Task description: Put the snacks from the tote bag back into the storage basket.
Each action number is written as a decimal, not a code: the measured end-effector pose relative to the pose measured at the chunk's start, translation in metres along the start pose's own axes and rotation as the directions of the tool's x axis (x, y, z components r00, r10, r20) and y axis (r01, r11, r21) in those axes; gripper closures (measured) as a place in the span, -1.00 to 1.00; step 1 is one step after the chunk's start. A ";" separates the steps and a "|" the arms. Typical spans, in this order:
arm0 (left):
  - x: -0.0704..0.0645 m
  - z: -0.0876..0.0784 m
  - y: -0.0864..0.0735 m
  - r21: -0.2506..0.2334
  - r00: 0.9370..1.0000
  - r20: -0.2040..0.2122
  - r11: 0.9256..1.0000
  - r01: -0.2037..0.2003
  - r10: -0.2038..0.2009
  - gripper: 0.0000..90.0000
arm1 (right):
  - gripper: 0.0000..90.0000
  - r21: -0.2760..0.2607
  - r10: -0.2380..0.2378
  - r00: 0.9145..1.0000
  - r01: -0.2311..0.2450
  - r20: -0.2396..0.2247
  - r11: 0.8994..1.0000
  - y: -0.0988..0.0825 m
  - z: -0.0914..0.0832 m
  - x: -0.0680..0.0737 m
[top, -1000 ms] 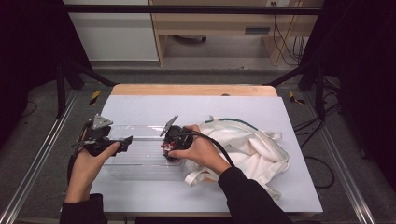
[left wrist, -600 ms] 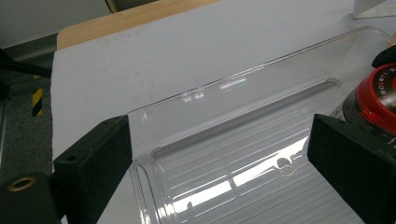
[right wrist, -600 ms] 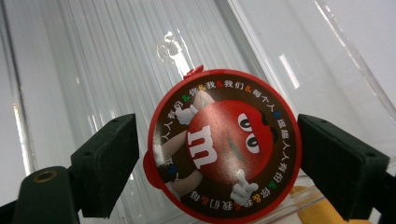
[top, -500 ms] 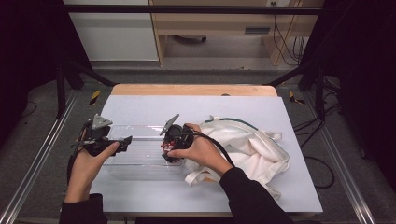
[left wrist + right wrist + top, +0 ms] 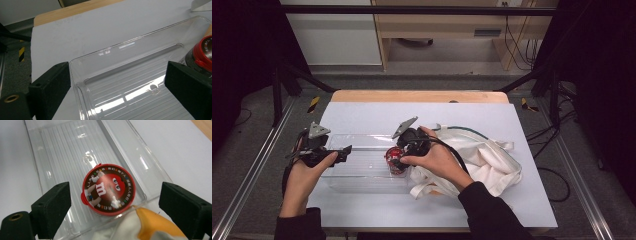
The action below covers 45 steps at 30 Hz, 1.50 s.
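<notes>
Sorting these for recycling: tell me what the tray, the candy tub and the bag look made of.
Clear tray: glossy hard plastic, seemingly; see-through, ribbed floor, bright glare. Candy tub: probably plastic, with a shiny red printed lid. Tote bag: soft cream woven cloth, maybe cotton; it creases and slumps, matte.

Lab: framed rig (image 5: 247,175), trailing cables (image 5: 557,130)

The work surface is a table (image 5: 362,117) with a pale grey-white mat and a bare wooden strip (image 5: 419,96) along its far edge. Metal rails (image 5: 247,175) run along both sides. Black frame struts (image 5: 292,75) rise at the far corners. The floor (image 5: 447,80) is grey. Beyond stand a white cabinet (image 5: 332,37) and a wooden desk (image 5: 447,25). Black cables (image 5: 512,40) hang at the right. Yellow-black tape markers (image 5: 313,104) lie on the floor.
</notes>
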<state>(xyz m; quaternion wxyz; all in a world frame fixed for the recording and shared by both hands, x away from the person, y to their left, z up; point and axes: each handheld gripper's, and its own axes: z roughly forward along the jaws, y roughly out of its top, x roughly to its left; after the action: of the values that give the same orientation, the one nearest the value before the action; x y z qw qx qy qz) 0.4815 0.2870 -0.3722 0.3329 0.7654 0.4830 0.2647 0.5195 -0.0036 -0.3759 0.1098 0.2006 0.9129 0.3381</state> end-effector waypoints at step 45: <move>-0.004 0.003 -0.001 0.028 1.000 -0.015 0.999 -0.025 0.026 -0.86 | -0.76 -0.234 0.328 0.900 -0.267 0.287 0.935 -0.156 -0.158 -0.054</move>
<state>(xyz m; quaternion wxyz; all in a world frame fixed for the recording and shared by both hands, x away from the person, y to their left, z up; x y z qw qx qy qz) 0.4815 0.2825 -0.3755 0.3150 0.7741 0.4793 0.2679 0.4688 -0.2256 -0.3575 0.2225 0.3793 0.8048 0.3986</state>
